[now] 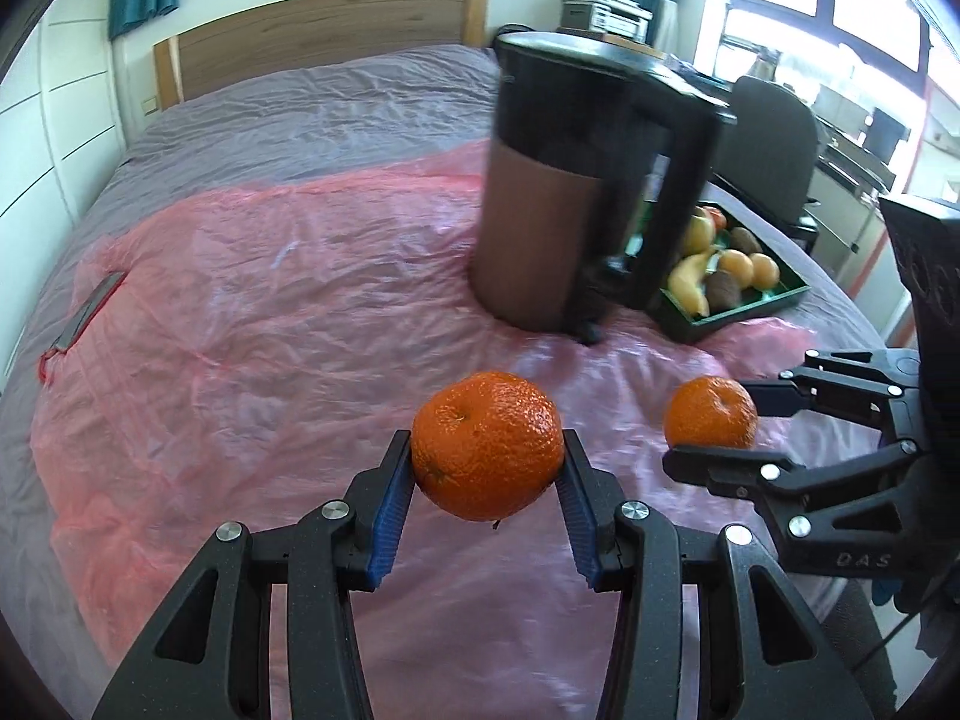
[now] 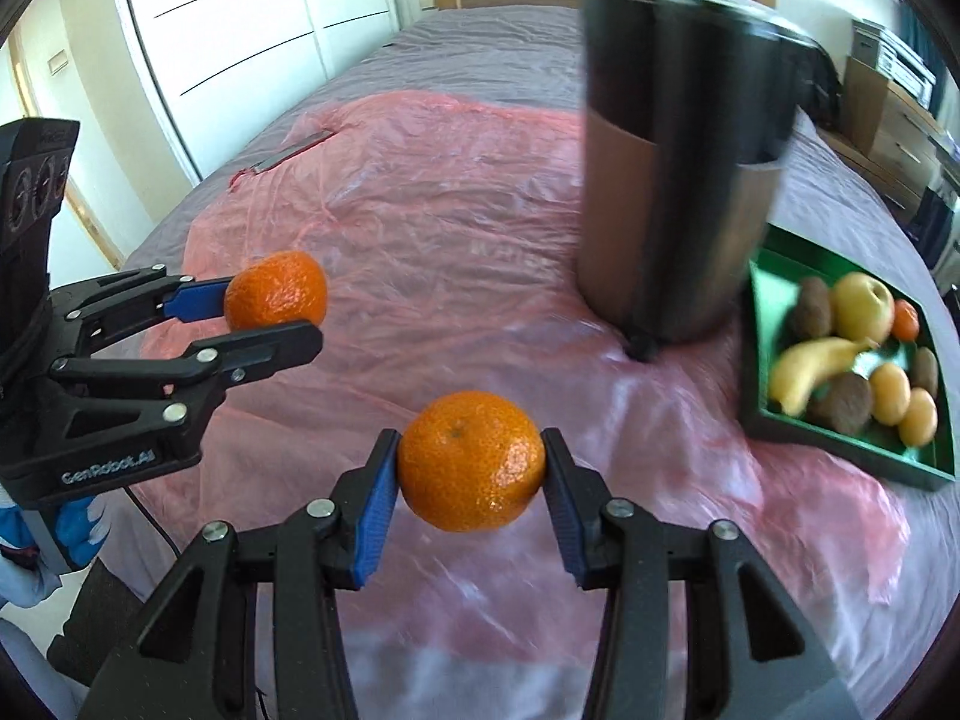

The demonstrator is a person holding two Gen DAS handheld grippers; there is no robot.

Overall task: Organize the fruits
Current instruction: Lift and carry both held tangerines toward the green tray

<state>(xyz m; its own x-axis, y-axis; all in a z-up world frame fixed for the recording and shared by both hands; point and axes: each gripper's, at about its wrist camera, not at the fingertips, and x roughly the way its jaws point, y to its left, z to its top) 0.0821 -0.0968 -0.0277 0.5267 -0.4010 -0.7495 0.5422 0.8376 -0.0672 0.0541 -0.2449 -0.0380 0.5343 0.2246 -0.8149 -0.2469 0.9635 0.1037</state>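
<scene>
My left gripper (image 1: 487, 456) is shut on a tangerine (image 1: 487, 444), held above the pink plastic sheet (image 1: 270, 300). In the right wrist view that same left gripper (image 2: 273, 315) shows at the left with its tangerine (image 2: 277, 290). My right gripper (image 2: 471, 461) is shut on a second tangerine (image 2: 471, 461); the left wrist view shows this gripper (image 1: 714, 423) and its tangerine (image 1: 711, 413) at the right. A green tray (image 2: 780, 426) at the right holds a banana (image 2: 810, 369), an apple (image 2: 861, 306), kiwis and more tangerines; the same tray (image 1: 732, 315) appears behind the jug.
A tall dark jug (image 2: 678, 180) with a handle stands on the sheet beside the tray, also the jug (image 1: 558, 192) in the left wrist view. A flat grey object (image 1: 93, 306) lies at the sheet's left edge. The bed has a wooden headboard (image 1: 324, 36).
</scene>
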